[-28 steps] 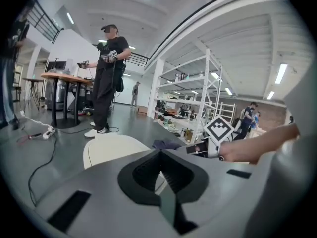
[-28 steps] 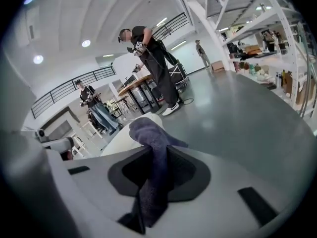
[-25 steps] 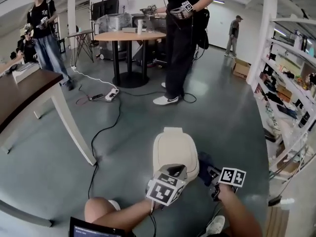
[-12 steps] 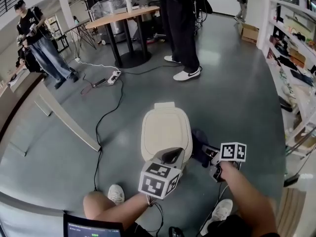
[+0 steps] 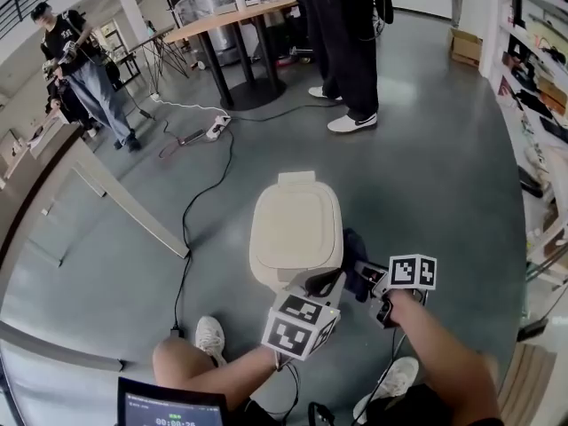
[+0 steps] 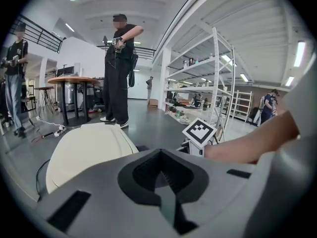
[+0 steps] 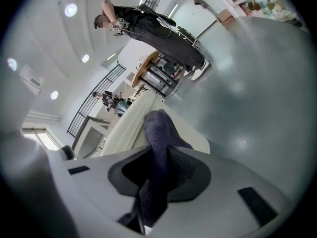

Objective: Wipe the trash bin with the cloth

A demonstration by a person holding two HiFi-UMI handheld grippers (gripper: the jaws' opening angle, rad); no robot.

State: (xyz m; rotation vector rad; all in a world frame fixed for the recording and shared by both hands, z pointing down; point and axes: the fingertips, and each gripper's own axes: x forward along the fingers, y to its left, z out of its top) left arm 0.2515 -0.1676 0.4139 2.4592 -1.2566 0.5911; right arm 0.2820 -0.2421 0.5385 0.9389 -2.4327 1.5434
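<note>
- I am holding my left gripper (image 6: 161, 177) with its jaws pressed together and nothing gripped between them.
- I am positioning this gripper over the near edge of the trash bin (image 5: 295, 229); I cannot tell whether it is touching the lid.
- I am clamping my right gripper (image 7: 151, 187) on the cloth (image 7: 159, 133). The dark blue fabric is running through the jaws and bunching up beyond their tips.
- I am presenting the cloth at the bin's right flank, near the lid edge. In the head view it is sitting just beside the bin, between the bin and the right gripper.
- The bin is cream-coloured, its lid is closed, and it is standing upright on the grey floor (image 5: 426, 149), directly in front of my shoe (image 5: 210, 337).
- A black cable (image 5: 189, 229) is trailing across the floor to the left of the bin, leading toward a white power strip (image 5: 216, 129).
- A person in dark trousers (image 5: 348, 51) is standing well beyond the bin, beside a round table (image 5: 232, 18) with a wooden top.
- White shelving (image 6: 210, 83) is lining the room on my right side.
</note>
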